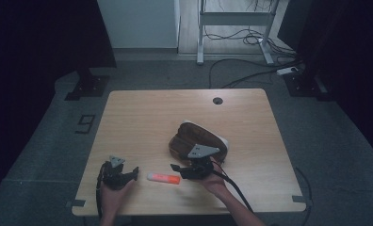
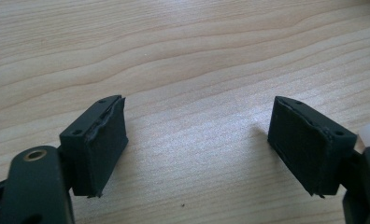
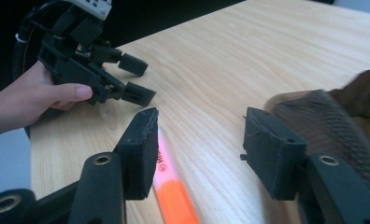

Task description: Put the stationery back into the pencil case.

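An orange and white glue stick point(image 1: 163, 178) lies on the wooden table point(image 1: 142, 113) near the front edge, between my two grippers. My left gripper point(image 1: 135, 173) sits just left of it, open, with bare wood between its pads point(image 2: 99, 144). My right gripper point(image 1: 176, 169) hovers just right of the stick's orange end, open with nothing held. In the right gripper view the glue stick point(image 3: 174, 196) runs beside the left pad point(image 3: 141, 149), and the left gripper point(image 3: 137, 79) shows farther off in a hand. A brown shoe point(image 1: 198, 139) lies behind the right gripper.
The shoe's mesh upper point(image 3: 332, 126) fills the right side of the right gripper view. A cable hole point(image 1: 217, 100) sits near the table's far edge. Beyond the table are a desk frame point(image 1: 236, 28), floor cables and dark stands.
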`<state>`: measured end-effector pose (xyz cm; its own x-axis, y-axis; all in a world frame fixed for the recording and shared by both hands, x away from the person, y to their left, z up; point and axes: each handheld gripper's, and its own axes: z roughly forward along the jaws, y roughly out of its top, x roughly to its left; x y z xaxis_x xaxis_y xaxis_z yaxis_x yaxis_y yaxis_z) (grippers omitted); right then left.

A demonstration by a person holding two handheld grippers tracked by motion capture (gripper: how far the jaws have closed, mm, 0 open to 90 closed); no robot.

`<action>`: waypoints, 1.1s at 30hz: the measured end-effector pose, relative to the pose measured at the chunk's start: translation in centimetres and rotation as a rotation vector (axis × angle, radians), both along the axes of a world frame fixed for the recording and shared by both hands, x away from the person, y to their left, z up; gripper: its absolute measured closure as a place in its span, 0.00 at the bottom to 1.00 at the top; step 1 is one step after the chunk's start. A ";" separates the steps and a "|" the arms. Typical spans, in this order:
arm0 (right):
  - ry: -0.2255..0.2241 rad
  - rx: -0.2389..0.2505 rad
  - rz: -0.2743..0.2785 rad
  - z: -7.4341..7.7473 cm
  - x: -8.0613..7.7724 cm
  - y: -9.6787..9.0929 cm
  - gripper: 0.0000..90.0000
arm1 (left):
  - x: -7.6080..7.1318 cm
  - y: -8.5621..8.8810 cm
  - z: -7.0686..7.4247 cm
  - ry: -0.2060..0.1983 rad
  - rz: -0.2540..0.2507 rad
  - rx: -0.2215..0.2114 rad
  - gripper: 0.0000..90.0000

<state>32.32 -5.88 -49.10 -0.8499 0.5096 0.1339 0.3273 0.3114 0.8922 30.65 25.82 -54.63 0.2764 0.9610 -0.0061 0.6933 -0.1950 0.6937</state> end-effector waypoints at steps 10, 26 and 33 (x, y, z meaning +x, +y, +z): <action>0.034 -0.051 0.043 -1.7 -0.2 2.7 0.51 | 0.0 0.0 0.0 -0.001 0.001 -0.001 0.22; 0.065 -0.156 0.075 -4.3 -0.7 4.3 0.58 | 0.0 0.0 0.0 -0.001 0.001 -0.001 0.22; 0.086 -0.191 0.066 -5.2 -0.6 4.5 0.58 | 0.0 0.0 0.0 -0.001 0.001 -0.001 0.22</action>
